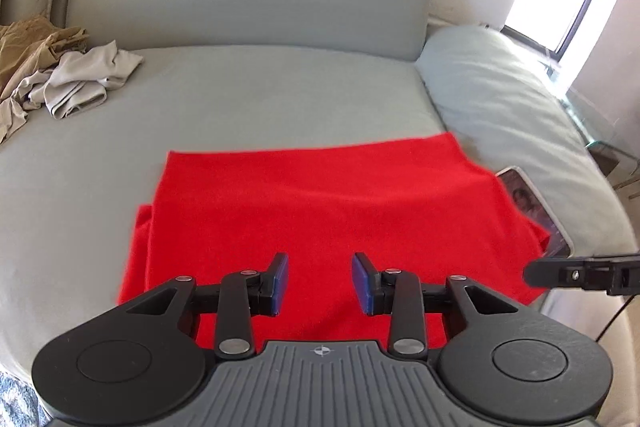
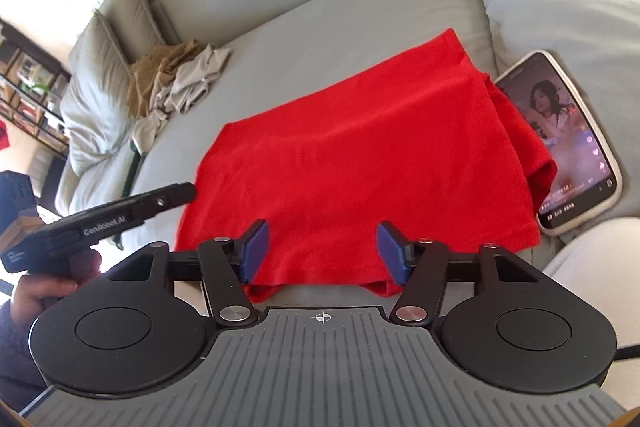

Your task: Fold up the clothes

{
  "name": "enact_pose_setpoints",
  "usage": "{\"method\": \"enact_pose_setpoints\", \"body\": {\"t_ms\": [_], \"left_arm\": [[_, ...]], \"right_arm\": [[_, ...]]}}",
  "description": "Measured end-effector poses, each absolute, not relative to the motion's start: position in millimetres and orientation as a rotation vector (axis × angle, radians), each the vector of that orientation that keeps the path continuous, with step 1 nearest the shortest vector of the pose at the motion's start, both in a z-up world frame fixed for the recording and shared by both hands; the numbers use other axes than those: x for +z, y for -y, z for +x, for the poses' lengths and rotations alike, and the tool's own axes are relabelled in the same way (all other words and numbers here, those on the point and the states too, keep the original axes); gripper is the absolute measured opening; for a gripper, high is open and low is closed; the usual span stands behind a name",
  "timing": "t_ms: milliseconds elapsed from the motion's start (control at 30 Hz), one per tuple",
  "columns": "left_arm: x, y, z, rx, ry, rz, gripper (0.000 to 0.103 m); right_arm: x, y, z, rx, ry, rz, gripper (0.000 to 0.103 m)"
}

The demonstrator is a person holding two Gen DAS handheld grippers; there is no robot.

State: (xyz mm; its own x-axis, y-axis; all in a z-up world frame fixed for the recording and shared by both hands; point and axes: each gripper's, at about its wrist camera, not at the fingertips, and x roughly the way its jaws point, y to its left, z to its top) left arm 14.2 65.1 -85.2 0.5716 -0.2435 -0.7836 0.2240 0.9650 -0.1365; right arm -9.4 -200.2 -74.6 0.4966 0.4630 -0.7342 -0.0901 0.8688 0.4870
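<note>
- A red garment (image 1: 328, 211) lies flat on the seat of a grey-green sofa (image 1: 248, 95), folded into a broad rectangle, close to the seat's front edge and toward the end where a large cushion (image 1: 500, 87) sits.
- In the right wrist view the same red garment (image 2: 360, 163) reaches the seat's front edge, where its lower layers show as a slightly uneven hem; a loose fold bulges out at the side nearest the phone.
- The left hand-held gripper (image 1: 320, 283) hovers over the near part of the red garment. Its blue pads (image 1: 280, 283) stand apart with nothing between them, so it is open and holds no cloth.
- The right hand-held gripper (image 2: 322, 251) sits low at the garment's near hem, its blue pads (image 2: 254, 251) wide apart on either side of the cloth edge. They do not press on the fabric; it is open.
- From the right wrist view the left hand-held gripper (image 2: 188, 191) appears from the side, its tip just beside the garment's left edge, with a person's hand (image 2: 52, 283) around its handle.
- From the left wrist view one finger of the right hand-held gripper (image 1: 532, 273) enters from the right, just past the garment's right corner.
- A phone (image 2: 568, 143) with a lit screen lies on the seat, touching the garment's loose fold.
- A crumpled pile of tan and beige clothes (image 1: 60, 75) rests at the far end of the seat by the backrest, well apart from the red garment.
</note>
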Motion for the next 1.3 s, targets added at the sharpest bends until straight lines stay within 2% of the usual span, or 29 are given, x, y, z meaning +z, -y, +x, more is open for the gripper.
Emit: {"method": "enact_pose_setpoints", "body": {"t_ms": [33,67,100,233,333,367,467,500,567,600,733,800,900,1033,1300], "left_arm": [[-97,-59,13,-0.265,-0.952,-0.004,0.019],[-109,-53,13,-0.255,-0.982,0.016,0.01],[-121,-47,12,-0.246,-1.008,0.037,0.013],[-124,-48,0,-0.238,-1.034,0.107,0.013],[-112,-66,2,-0.237,-1.097,0.034,0.013],[-105,-73,4,-0.237,-1.102,0.004,0.013],[-72,-86,9,-0.243,-1.027,-0.043,0.013],[-59,-88,11,-0.248,-0.99,-0.068,0.014],[-38,-90,16,-0.255,-0.93,-0.108,0.019],[-30,-89,21,-0.259,-0.908,-0.123,0.019],[-7,-85,33,-0.283,-0.853,-0.179,0.019],[-3,-84,39,-0.303,-0.836,-0.196,0.019],[-8,-82,51,-0.32,-0.851,-0.219,0.019],[-33,-74,72,-0.313,-0.901,-0.195,0.019],[-134,-63,125,-0.227,-1.095,-0.073,0.013]], "right_arm": [[-82,194,-5,0.325,-0.99,0.357,0.027],[-91,187,0,0.295,-0.988,0.292,0.018],[-100,182,5,0.27,-0.996,0.237,0.018],[-132,169,8,0.222,-1.081,0.076,0.019],[-122,180,0,0.231,-1.112,0.11,0.019],[-113,186,0,0.238,-1.108,0.158,0.022],[-82,201,-2,0.262,-1.059,0.259,0.023],[-67,202,-2,0.27,-1.022,0.262,0.025],[-38,205,0,0.298,-0.953,0.27,0.04],[-26,205,2,0.313,-0.924,0.268,0.043],[9,199,16,0.347,-0.851,0.25,0.042],[21,195,23,0.377,-0.821,0.252,0.032],[27,183,38,0.404,-0.795,0.267,0.029],[2,172,67,0.391,-0.853,0.261,0.029],[-123,141,138,0.331,-1.173,0.095,0.022]]}}
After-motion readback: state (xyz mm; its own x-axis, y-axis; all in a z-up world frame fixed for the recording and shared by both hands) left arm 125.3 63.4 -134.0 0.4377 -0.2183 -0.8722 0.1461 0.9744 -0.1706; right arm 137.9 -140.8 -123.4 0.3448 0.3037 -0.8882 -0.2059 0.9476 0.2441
